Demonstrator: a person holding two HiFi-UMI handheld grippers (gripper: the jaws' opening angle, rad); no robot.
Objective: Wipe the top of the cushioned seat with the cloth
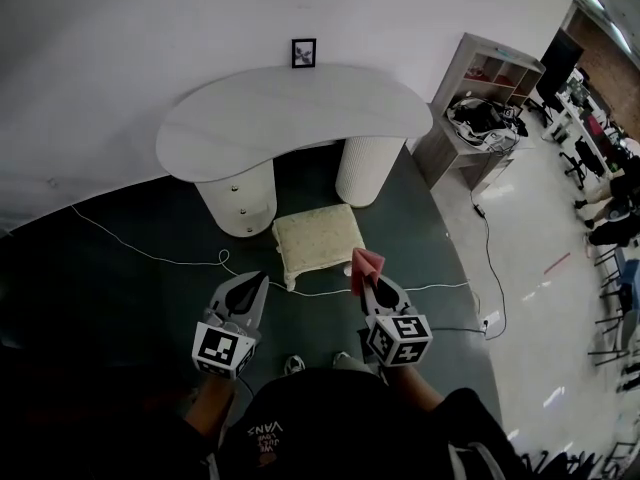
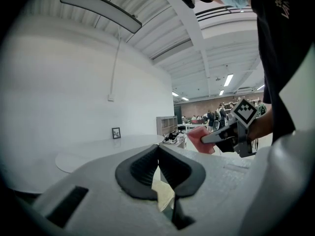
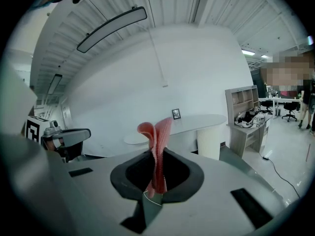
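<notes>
Right gripper (image 1: pixel 364 280) pinches cloth (image 1: pixel 367 263) by thin fold; seat (image 1: pixel 318 238) at 12 o'clock, untouched. Left gripper (image 1: pixel 261 280) pressed together, empty. Risk: wiping drag pulls cloth from narrow pinch.

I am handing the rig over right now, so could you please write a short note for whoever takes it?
Right gripper: shut on the pink cloth, held up short of the seat.
Left gripper: shut, empty.
Cushioned seat: on the floor before the white desk.
Done: cloth is gripped.
Left: lower it and wipe the seat top.
</notes>
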